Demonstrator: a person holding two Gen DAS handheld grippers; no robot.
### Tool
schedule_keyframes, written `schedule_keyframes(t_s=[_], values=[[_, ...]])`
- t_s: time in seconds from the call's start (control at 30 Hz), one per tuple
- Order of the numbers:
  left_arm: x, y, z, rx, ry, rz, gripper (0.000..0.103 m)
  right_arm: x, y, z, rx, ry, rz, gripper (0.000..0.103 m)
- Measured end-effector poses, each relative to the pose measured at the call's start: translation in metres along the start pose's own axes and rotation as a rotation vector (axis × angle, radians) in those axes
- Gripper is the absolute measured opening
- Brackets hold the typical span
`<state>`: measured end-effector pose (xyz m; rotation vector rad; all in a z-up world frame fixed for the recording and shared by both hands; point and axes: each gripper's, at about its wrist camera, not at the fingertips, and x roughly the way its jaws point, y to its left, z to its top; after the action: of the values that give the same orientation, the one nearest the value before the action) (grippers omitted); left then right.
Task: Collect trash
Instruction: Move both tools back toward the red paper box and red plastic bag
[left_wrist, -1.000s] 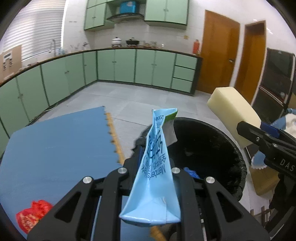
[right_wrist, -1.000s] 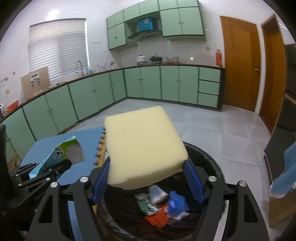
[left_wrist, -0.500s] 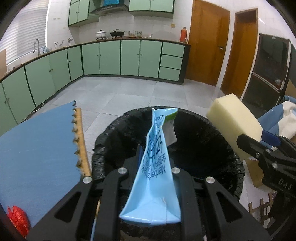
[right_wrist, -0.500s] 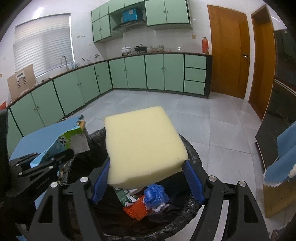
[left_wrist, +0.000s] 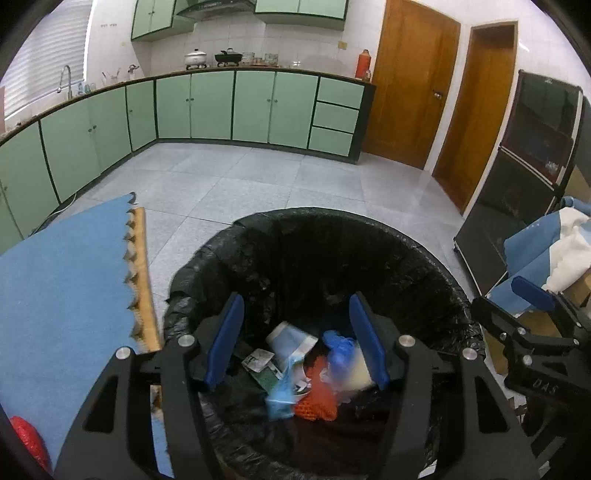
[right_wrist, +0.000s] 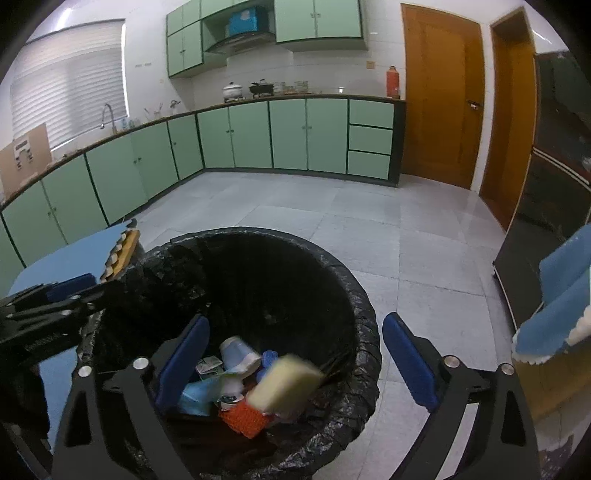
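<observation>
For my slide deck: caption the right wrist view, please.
Right gripper opening over the black-lined trash bin, yellow sponge dropping onto the trash inside.

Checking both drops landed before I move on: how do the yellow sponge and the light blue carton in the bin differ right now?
The yellow sponge is a thick, blurred block lying tilted on top of the pile; the light blue carton is flat and crumpled, lower at the pile's left. The sponge is plain, the carton shows a white torn end. Both are inside the black-lined bin, clear of the opening left gripper and right gripper.

My two wrist cameras looked steeply down, close above the black-lined bin (left_wrist: 436, 266), sharing its inside and the green cabinets (right_wrist: 251, 136) behind.
</observation>
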<state>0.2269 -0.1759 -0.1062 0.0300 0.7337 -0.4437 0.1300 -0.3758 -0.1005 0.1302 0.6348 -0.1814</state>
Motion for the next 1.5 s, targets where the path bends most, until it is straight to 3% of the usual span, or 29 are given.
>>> schedule_keyframes(t_s=[0.17,0.33,0.6,0.97,1.2,1.5], values=[[-0.030,0.022,-0.005,-0.028,-0.031,0.034,0.069,-0.014,0.006,0.002,0.021,-0.018,0.019,0.096],[-0.067,0.049,-0.013,-0.067,-0.064,0.084,0.070,-0.033,0.035,0.004,0.019,-0.041,0.077,0.096],[-0.140,0.107,-0.042,-0.083,-0.112,0.241,0.071,-0.053,0.116,-0.002,-0.063,-0.047,0.207,0.097],[-0.214,0.195,-0.104,-0.169,-0.092,0.450,0.071,-0.068,0.226,-0.032,-0.195,-0.038,0.364,0.097],[-0.225,0.222,-0.146,-0.227,-0.028,0.474,0.071,-0.074,0.269,-0.057,-0.254,-0.024,0.426,0.097],[-0.216,0.235,-0.181,-0.260,0.033,0.449,0.073,-0.063,0.283,-0.074,-0.257,0.032,0.429,0.096]])
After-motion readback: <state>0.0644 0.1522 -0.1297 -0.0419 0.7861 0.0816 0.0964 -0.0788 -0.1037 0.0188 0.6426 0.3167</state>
